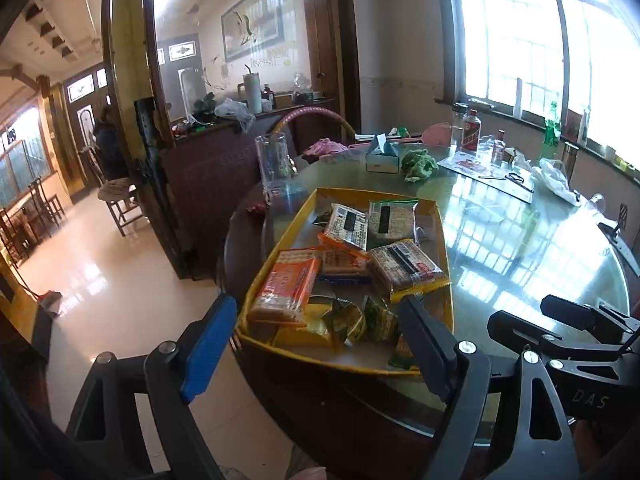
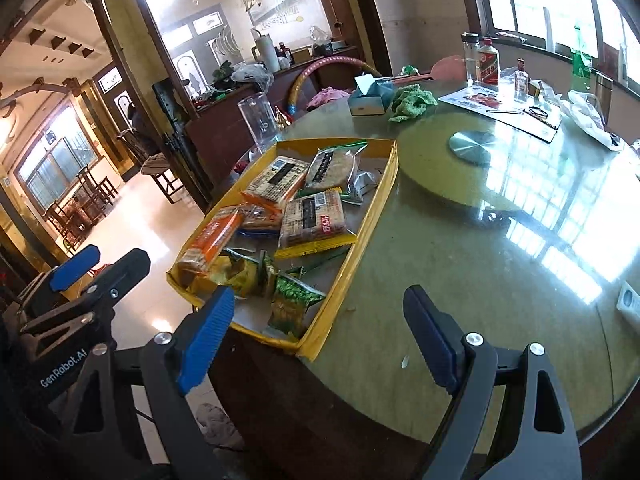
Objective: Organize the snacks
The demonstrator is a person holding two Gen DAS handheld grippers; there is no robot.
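A yellow cardboard tray [image 1: 443, 236] sits at the near left edge of the round glass-topped table [image 1: 540, 248]. It holds several snack packs: an orange cracker pack [image 1: 286, 290], a yellow-edged biscuit pack [image 1: 404, 270] and green packets [image 1: 378, 320]. The tray also shows in the right wrist view [image 2: 374, 216] with the orange pack [image 2: 210, 242] and a green packet [image 2: 292, 306]. My left gripper [image 1: 320, 344] is open and empty just short of the tray's near edge. My right gripper [image 2: 320, 336] is open and empty at the tray's near corner.
On the table stand a clear glass jug [image 1: 272, 158], a tissue box [image 1: 382, 154], a green cloth [image 1: 418, 164], bottles [image 1: 470, 130], a plastic bag [image 1: 554, 178] and a lazy Susan hub [image 2: 472, 142]. Chairs [image 1: 120, 200] and tiled floor lie to the left.
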